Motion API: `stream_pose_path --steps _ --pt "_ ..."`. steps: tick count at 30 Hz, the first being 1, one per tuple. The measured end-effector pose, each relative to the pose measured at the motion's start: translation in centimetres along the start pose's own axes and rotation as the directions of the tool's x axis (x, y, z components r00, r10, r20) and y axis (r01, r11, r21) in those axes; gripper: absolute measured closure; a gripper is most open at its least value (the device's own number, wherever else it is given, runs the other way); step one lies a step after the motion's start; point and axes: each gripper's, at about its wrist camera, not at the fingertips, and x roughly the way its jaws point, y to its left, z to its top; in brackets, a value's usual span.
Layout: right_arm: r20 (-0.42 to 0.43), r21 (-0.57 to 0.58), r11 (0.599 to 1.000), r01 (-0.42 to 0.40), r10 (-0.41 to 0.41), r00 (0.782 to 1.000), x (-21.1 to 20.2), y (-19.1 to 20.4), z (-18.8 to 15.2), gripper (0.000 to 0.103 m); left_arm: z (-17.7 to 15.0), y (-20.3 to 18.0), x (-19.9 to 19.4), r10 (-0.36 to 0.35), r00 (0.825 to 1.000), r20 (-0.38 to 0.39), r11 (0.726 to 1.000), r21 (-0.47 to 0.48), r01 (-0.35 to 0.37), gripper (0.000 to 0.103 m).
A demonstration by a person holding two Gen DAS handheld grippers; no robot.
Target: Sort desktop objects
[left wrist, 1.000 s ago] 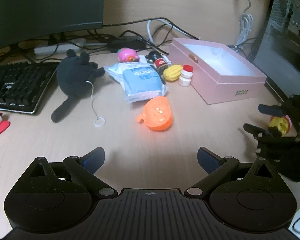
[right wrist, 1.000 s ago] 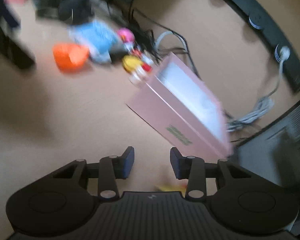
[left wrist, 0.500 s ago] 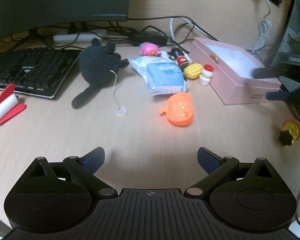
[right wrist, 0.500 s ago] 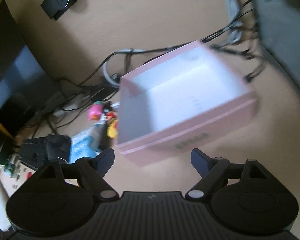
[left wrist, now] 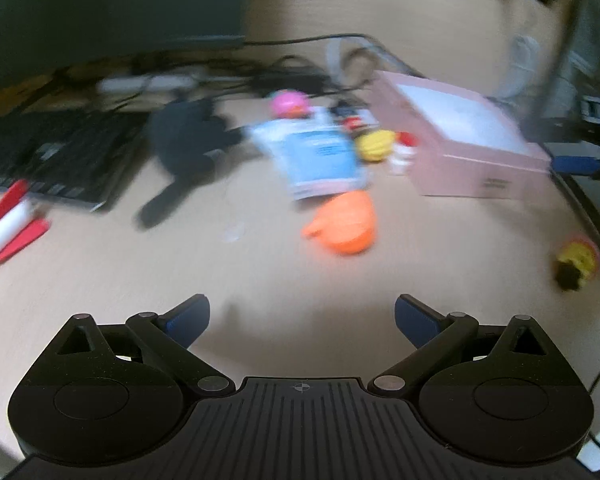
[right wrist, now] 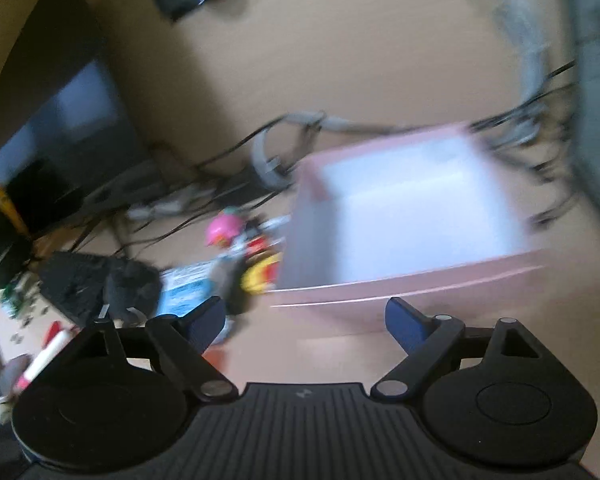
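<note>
While both views smear with motion blur, still readable: left gripper (left wrist: 302,316) spread wide, nothing between the blue pads, hovering over bare desk (left wrist: 100,280) near the front edge. Right gripper (right wrist: 305,318) likewise wide apart and empty, facing the near wall of the pink box (right wrist: 412,216).

Pink box (left wrist: 460,136) open-topped, white inside, sitting toward the desk's back right. Just left of it, a small cluster: yellow toy (left wrist: 376,145) and a white bottle with red cap (left wrist: 404,152), touching or nearly so, can't tell through blur. Pink ball toy (left wrist: 289,103) behind the blue packet (left wrist: 320,156). Orange cup (left wrist: 346,224) at the packet's front edge, on its side. Black plush (left wrist: 188,140) left of the packet, next to the keyboard (left wrist: 48,156) at the left edge. Red-and-white item (left wrist: 8,224) at the far left front. Small yellow-and-black toy (left wrist: 576,262) alone near the right edge, well apart from the cluster. Cables (left wrist: 300,64) tangled along the back edge.
</note>
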Motion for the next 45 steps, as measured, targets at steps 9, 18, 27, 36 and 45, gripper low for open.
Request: stream_pose_path --steps 9,18,27,36,45 --pt "0.098 -0.023 0.934 0.356 -0.352 0.931 -11.6 -4.0 -6.7 0.014 3.1 -13.8 2.1 -0.343 0.938 -0.056 0.848 0.411 0.335 0.024" --pt "0.052 0.193 0.879 0.437 -0.454 0.89 -15.8 -7.2 -12.3 0.014 2.4 -24.9 6.8 -0.394 0.901 -0.18 0.644 0.645 0.411 0.055" --pt "0.015 0.163 0.912 0.376 -0.383 0.923 -13.4 -6.6 -12.8 0.014 1.9 -19.3 4.1 -0.324 0.946 0.022 0.736 0.634 0.237 0.055" --pt "-0.05 0.149 0.989 0.017 -0.01 0.999 -7.2 -4.0 -8.6 0.014 -0.4 -12.3 2.1 -0.182 0.982 0.048 0.859 0.493 0.135 0.055" --pt "-0.218 0.247 0.939 -0.24 0.296 0.93 1.1 0.2 -6.9 0.025 -0.9 -9.1 -0.4 -0.152 0.984 0.095 0.908 0.406 0.102 0.055"
